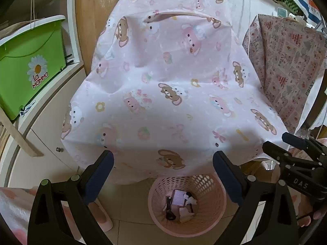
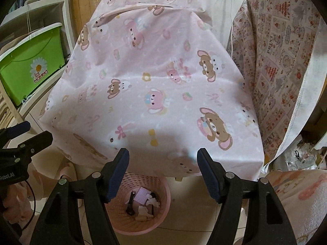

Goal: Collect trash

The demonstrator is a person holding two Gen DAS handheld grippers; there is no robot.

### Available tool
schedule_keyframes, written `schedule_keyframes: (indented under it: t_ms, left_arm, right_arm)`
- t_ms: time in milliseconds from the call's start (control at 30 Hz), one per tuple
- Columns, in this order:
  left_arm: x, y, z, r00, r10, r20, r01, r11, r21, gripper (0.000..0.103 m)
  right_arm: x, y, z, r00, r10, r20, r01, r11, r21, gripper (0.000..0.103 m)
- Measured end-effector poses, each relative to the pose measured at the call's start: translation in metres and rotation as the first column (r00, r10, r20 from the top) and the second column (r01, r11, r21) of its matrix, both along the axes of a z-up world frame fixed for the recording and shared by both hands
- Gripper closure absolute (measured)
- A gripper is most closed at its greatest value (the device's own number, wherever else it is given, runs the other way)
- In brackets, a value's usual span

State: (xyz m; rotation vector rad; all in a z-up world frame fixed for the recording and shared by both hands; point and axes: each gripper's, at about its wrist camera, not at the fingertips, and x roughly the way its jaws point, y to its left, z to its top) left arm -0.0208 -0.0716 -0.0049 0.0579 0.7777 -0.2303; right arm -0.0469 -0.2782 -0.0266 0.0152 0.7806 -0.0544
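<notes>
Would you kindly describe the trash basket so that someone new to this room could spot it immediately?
Find the big table draped in a pink cartoon-bear cloth. Just below its near edge, on the tiled floor, stands the pink basket. It is the only round plastic container with perforated lattice walls, and it already holds crumpled paper and small dark scraps, unlike the solid green box on the shelf at left.

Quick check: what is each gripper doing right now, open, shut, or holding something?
Left gripper: open, holding nothing, above the basket.
Right gripper: open, holding nothing.

Soft daylight, foreground shadowed, fisheye edges warped.
</notes>
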Motion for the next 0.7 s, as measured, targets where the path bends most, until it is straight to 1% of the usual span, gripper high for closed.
schedule_keyframes:
  t_ms: [233, 467, 700]
  left_arm:
    - [-0.0018, -0.0014, -0.0004, 1.000, -0.005, 0.008, 0.005, 1.000, 0.005, 0.006]
    - [-0.0013, 0.0007, 0.0006, 1.000, 0.018, 0.020, -0.018, 1.000, 0.006, 0.006]
    - [-0.0026, 0.0001, 0.0022, 1.000, 0.005, 0.031, -0.006, 1.000, 0.007, 0.005]
  right_arm:
    - [-0.0011, 0.0002, -0.0004, 1.000, 0.005, 0.002, -0.005, 1.000, 0.001, 0.032]
    - [-0.0012, 0.0009, -0.0013, 1.000, 0.000, 0.000, 0.000, 1.000, 0.008, 0.032]
    - [-0.0012, 0.0010, -0.0012, 1.000, 0.001, -0.001, -0.001, 1.000, 0.009, 0.032]
